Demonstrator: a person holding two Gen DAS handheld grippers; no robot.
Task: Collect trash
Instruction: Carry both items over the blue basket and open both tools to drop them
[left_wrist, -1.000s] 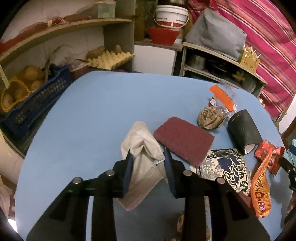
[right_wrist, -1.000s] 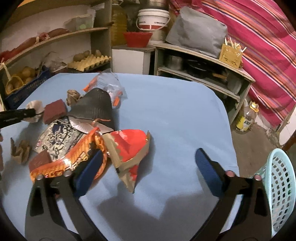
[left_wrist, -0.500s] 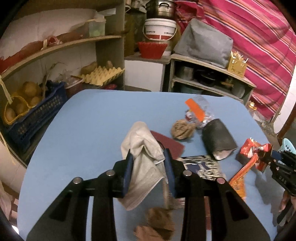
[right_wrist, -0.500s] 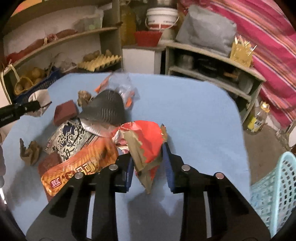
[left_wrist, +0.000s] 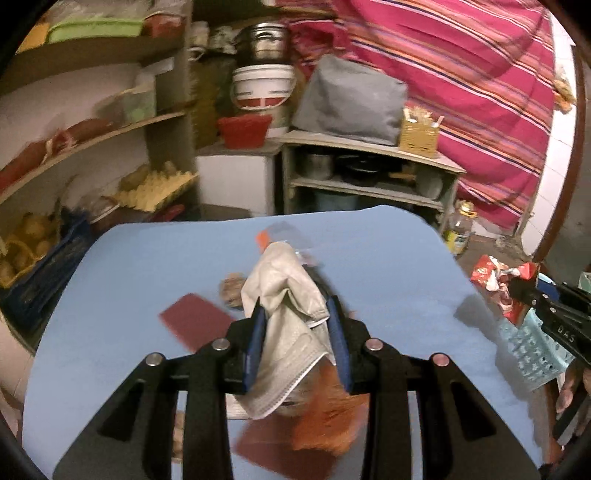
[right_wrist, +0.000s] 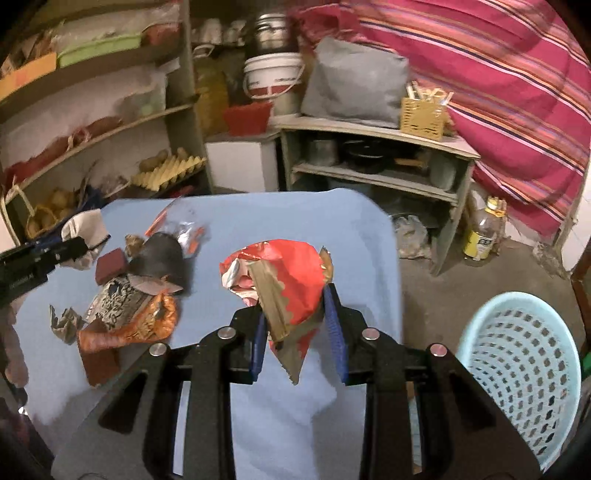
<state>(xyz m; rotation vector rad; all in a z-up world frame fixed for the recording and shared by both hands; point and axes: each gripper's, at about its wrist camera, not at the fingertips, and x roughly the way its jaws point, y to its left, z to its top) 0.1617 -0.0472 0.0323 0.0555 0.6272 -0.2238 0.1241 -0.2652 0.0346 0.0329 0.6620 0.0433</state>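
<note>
Left gripper (left_wrist: 295, 332) is clamped on a limp grey-white face mask (left_wrist: 286, 295), creased, w/ a stitched hem hanging out below the pads, held up off the blue table (left_wrist: 129, 266). Right gripper (right_wrist: 295, 325) pinches a crumpled red wrapper (right_wrist: 291, 273), silver inside, w/ a tan zigzag-cut flap pointing toward 6 o'clock; it's lifted above the table's right edge.

Light blue basket (right_wrist: 517, 369) sits on the floor at 4 o'clock in right view, partly cut off by the frame. In left view the mask hides most of the pile; an orange wrapper (left_wrist: 325, 424) at 6 o'clock is blurred. Maroon pad (left_wrist: 192, 321) at 9 o'clock is soft-edged too.

Vs 1 s ago: right jaws were wide apart over the red wrapper, have since closed on it. Both pieces now sit higher, the table looking farther below.
</note>
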